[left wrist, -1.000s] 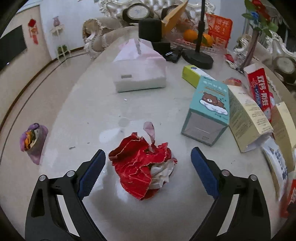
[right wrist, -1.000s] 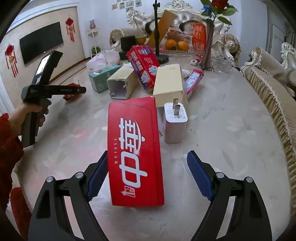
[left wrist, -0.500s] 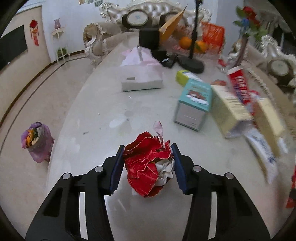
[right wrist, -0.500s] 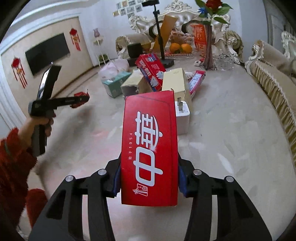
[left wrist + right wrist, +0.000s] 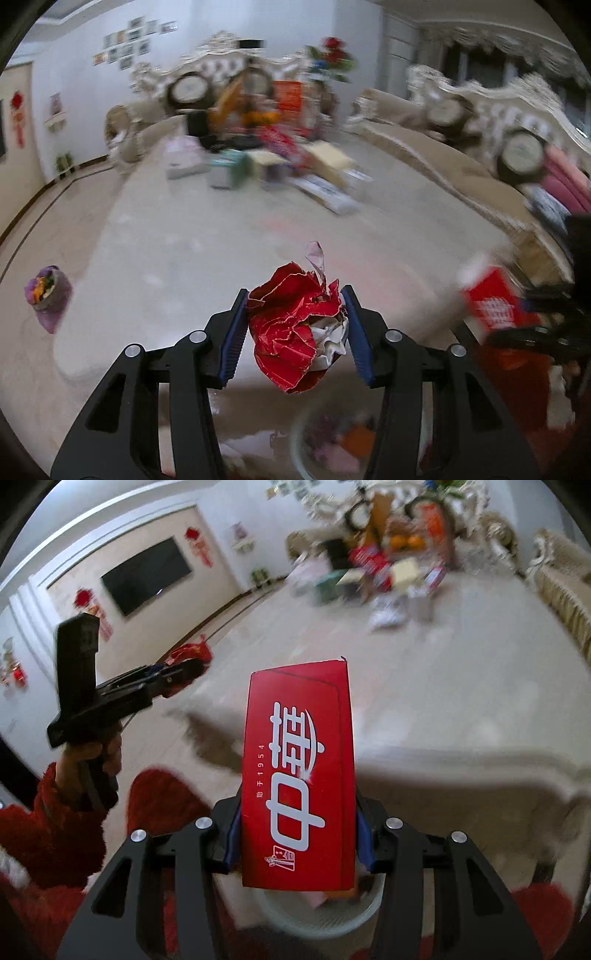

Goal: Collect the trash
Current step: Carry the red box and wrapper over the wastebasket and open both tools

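My left gripper (image 5: pixel 293 332) is clamped on a crumpled red paper wad with white scraps inside (image 5: pixel 295 328), squeezed at its sides so the loose folds stay bunched. My right gripper (image 5: pixel 295 834) pinches a flat red cardboard box with white characters (image 5: pixel 297 771) across its narrow width, leaving the long end free to tip. Both are held off the pale marble surface (image 5: pixel 177 251), above a pale round bin (image 5: pixel 321 912) below, likely for dropping.
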